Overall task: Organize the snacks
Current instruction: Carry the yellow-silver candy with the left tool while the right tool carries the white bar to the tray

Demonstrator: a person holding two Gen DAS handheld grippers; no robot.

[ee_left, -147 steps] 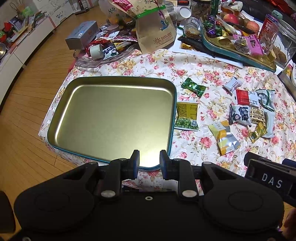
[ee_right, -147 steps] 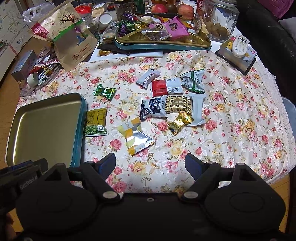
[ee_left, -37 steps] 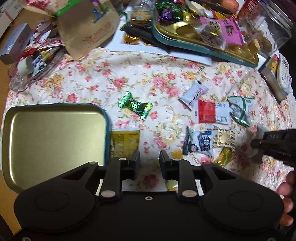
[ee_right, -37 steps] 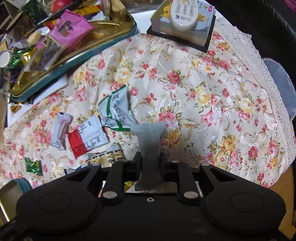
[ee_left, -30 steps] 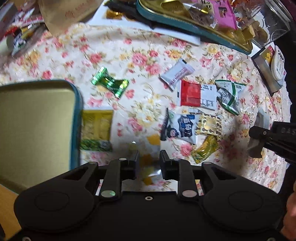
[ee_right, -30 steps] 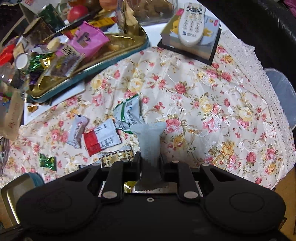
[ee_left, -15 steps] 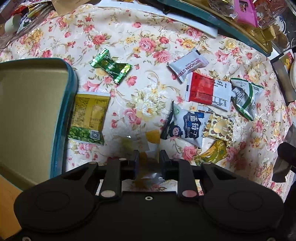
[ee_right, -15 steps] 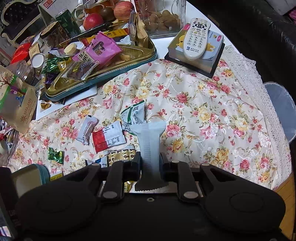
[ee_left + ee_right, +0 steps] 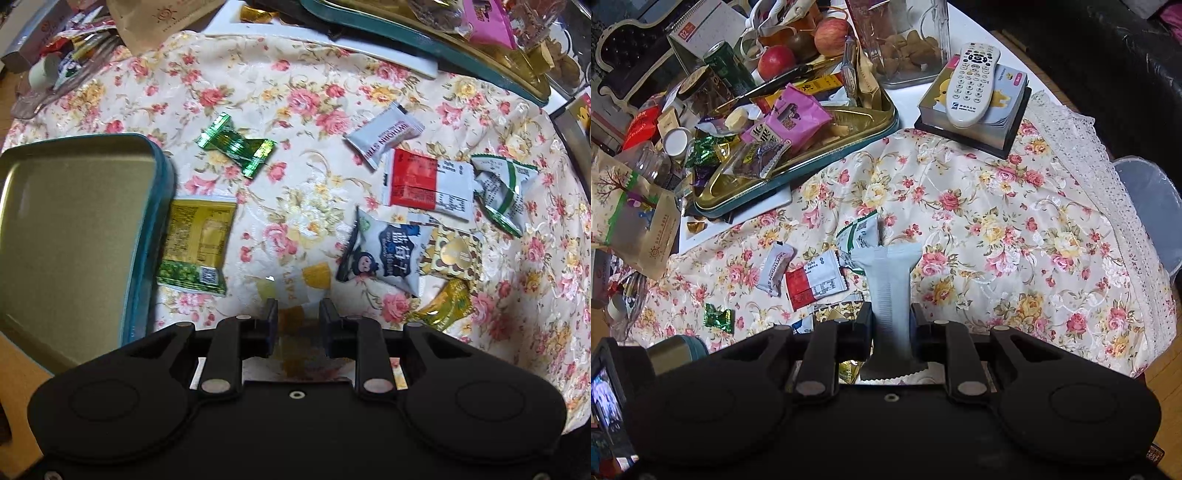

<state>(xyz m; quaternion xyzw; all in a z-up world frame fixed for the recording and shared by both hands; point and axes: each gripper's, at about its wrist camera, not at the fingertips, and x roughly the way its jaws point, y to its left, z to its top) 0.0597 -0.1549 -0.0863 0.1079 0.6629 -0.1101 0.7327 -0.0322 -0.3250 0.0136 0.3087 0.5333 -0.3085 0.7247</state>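
Note:
My right gripper (image 9: 889, 314) is shut on a long white snack packet (image 9: 888, 280) and holds it above the floral tablecloth. My left gripper (image 9: 295, 314) hangs low over a yellow-and-silver packet (image 9: 295, 284), its fingers close together around the packet's near end; grip unclear. The empty gold tray (image 9: 66, 236) with a teal rim lies to its left. Loose snacks lie on the cloth: a yellow-green packet (image 9: 195, 243), a green candy (image 9: 236, 146), a white bar (image 9: 384, 134), a red-white packet (image 9: 424, 184), a blue-white packet (image 9: 388, 254).
A second tray (image 9: 798, 147) full of snacks stands at the back. A remote (image 9: 971, 81) lies on a box at the back right. A paper bag (image 9: 631, 221), jars and apples (image 9: 775, 61) crowd the far side. The table's lace edge (image 9: 1108, 177) is on the right.
My right gripper closed on the white packet and lifted it off the cloth. My left gripper moved right from the tray and down over the yellow-and-silver packet.

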